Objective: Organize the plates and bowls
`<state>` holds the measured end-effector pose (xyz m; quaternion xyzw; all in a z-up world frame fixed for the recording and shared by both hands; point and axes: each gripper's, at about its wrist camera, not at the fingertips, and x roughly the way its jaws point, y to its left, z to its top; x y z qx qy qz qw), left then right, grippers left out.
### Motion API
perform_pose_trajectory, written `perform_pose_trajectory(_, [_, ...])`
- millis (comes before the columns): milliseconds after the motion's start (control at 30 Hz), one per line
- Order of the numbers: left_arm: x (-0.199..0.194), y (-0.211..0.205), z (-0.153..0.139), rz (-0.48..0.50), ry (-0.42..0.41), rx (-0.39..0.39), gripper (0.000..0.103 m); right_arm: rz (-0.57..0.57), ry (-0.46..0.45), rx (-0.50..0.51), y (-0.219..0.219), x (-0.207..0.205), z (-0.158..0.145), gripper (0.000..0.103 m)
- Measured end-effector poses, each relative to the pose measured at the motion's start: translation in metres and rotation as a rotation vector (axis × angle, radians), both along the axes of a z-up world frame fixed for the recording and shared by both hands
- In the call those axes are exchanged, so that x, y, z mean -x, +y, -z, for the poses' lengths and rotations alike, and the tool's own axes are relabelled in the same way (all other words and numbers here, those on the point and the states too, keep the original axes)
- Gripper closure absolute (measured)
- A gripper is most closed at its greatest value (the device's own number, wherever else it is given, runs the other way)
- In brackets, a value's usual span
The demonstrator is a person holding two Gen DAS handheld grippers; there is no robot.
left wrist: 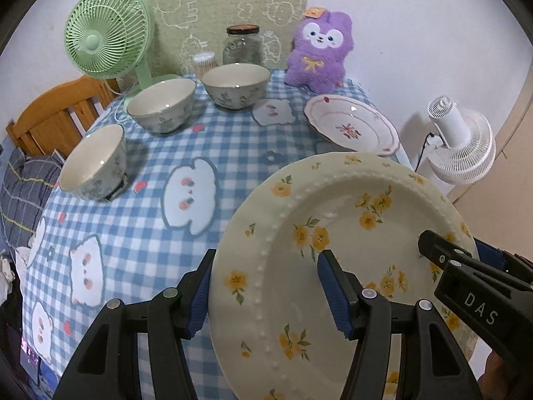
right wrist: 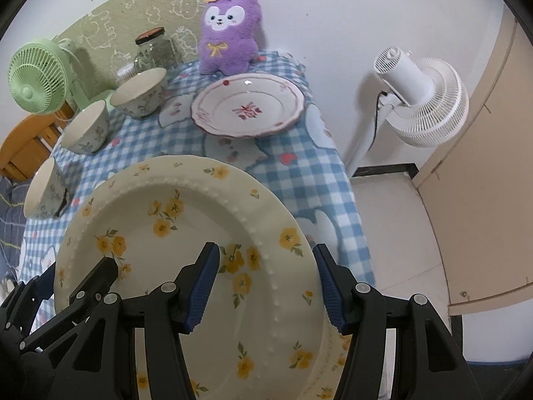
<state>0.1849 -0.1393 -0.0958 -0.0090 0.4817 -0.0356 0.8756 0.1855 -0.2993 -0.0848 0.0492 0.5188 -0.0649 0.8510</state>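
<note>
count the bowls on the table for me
3. A far bowl sits in front of the glass jar, a middle bowl stands by the green fan, and a near bowl is at the table's left edge. None looks hidden.

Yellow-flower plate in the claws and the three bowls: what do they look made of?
Yellow-flower plate: looks like glazed ceramic, cream with a soft sheen, a moulded beaded ring and printed flowers. Three bowls: probably glazed ceramic too; smooth white insides with bright glints, floral print outside. Melamine can't be excluded.
</note>
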Motion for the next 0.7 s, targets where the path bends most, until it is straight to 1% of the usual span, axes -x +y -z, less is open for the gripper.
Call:
perform_pose_trajectory(433, [0.027, -0.032, 0.026, 0.006, 0.046, 0.008, 0.042, 0.011, 0.058, 0.023, -0.031, 0.028, 0.027, 0.042])
perform_pose_trajectory(700, [0.037, -0.043, 0.039, 0.012, 0.069, 0.000, 0.042, 0.011, 0.077, 0.032, -0.037, 0.036, 0.039, 0.042])
